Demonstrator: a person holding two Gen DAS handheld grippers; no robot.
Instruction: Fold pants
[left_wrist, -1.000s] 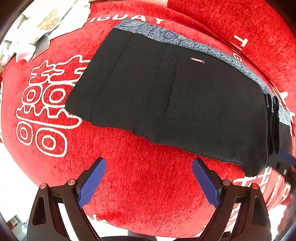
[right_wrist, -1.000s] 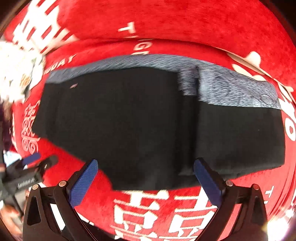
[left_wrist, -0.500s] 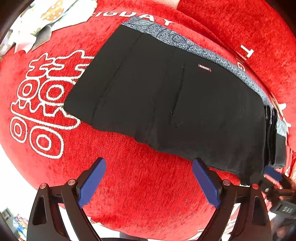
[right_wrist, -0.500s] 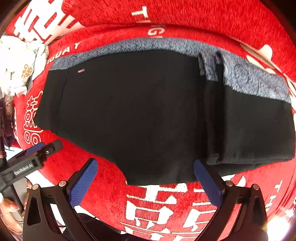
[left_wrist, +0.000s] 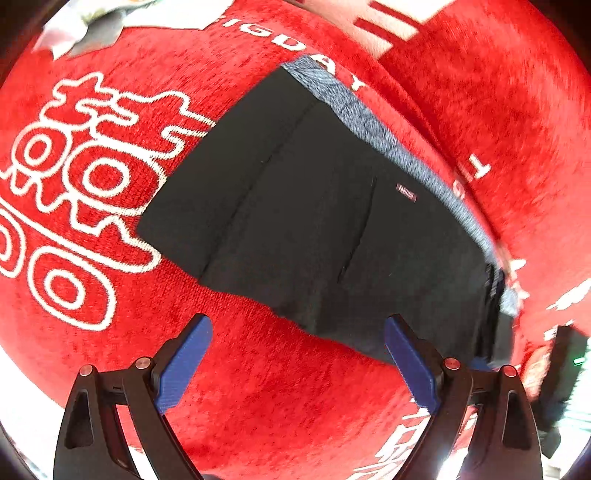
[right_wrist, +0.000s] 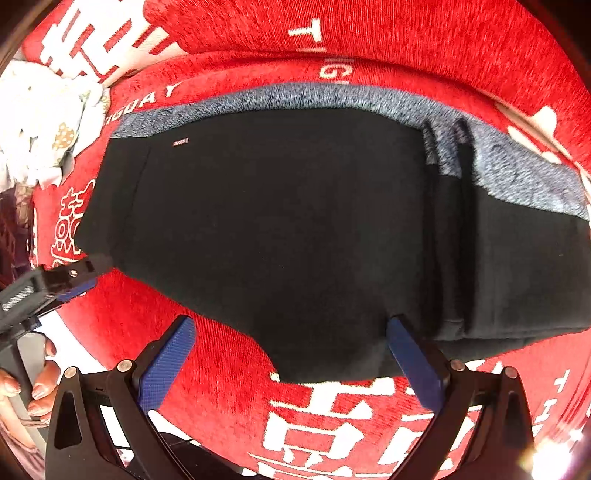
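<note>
on the red cover (left_wrist: 258, 387), both wide-open grippers (left_wrist: 297, 334) (right_wrist: 291, 334) hover, apparently clear, near the black pants' (right_wrist: 277, 221) front hem.

Two black, angular gripper frames, left gripper (left_wrist: 297, 363) and right gripper (right_wrist: 290, 363) alike. Blue textured fingers (left_wrist: 184, 363) on each, ribbed like the right one's (right_wrist: 166, 363). Round silver screws (left_wrist: 143, 363) at the pivots, triangular cut-outs in the outer arms. Bare hand (right_wrist: 35, 387) at the left edge of the right view, pink-painted nails, around a dark handle.
</note>
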